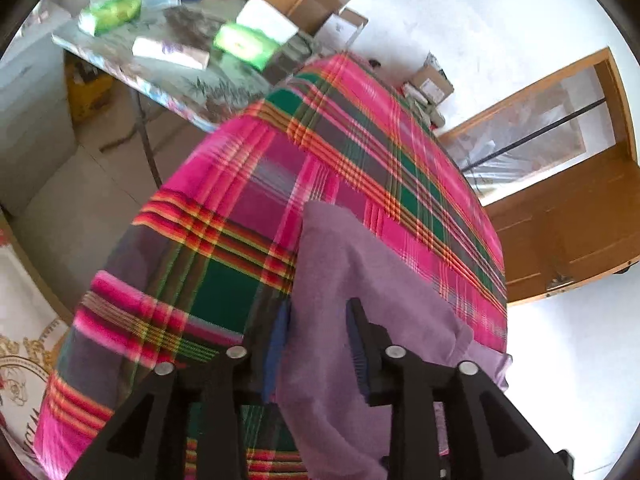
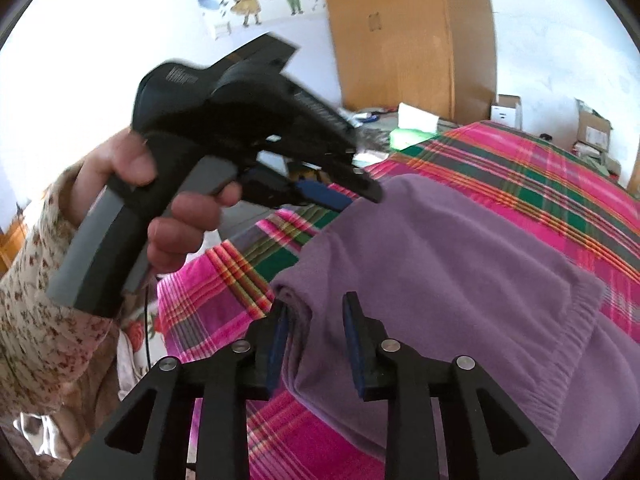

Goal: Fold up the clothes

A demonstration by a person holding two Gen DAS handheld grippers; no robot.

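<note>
Both tongs part-open, gripping nothing: left tongs straddle the purple garment's edge, right tongs straddle its folded corner, probably letting go after a fold. Garment lies on the plaid-covered bed.

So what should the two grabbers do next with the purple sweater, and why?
Probably lift both grippers clear, then take a fresh hold for another fold. The left gripper and right gripper stand open, pads not pressing, with the purple sweater lying between them on the plaid cloth. One fold edge already shows, but the sweater still looks broad, so another fold seems due.
</note>
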